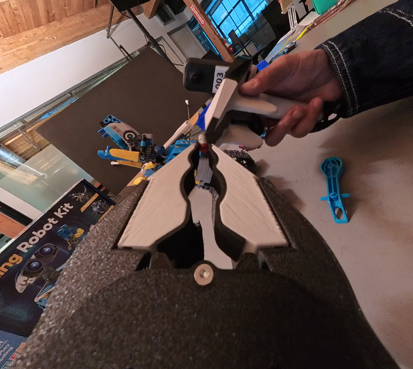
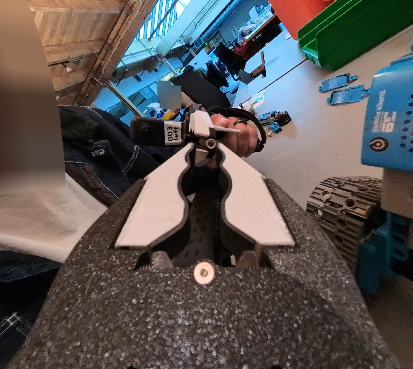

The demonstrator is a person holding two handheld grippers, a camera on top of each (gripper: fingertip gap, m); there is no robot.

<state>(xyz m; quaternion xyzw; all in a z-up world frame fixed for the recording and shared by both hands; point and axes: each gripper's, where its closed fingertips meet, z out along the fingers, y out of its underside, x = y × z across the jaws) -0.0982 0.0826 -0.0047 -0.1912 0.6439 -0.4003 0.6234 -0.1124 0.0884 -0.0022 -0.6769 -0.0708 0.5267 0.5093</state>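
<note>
The left gripper (image 1: 203,145) has its white fingers drawn close, with only a narrow gap at the tips. A small red-headed pin (image 1: 203,148) sits in that gap, above a grey beam (image 1: 204,171). Whether the pads actually clamp the pin cannot be told.

The right gripper (image 2: 206,144), held in a hand (image 1: 290,94), meets the left one tip to tip just beside the tracked blue model (image 2: 384,130). Its fingers are equally close, and a small black round piece (image 2: 210,143) lies between the tips. A firm grip cannot be confirmed there either.

The pin looks like light, hard, smooth plastic, so it is probably prone to slip or twist. Holding it across the shaft, close to the head, would likely be steadiest.

A blue wrench-like tool (image 1: 334,190) lies on the table (image 1: 368,246) on the near side of the model, with two flat blue panels (image 2: 344,89) beyond it. Green bins (image 2: 357,22) are farther off. A kit box (image 1: 44,235) stands well apart.
</note>
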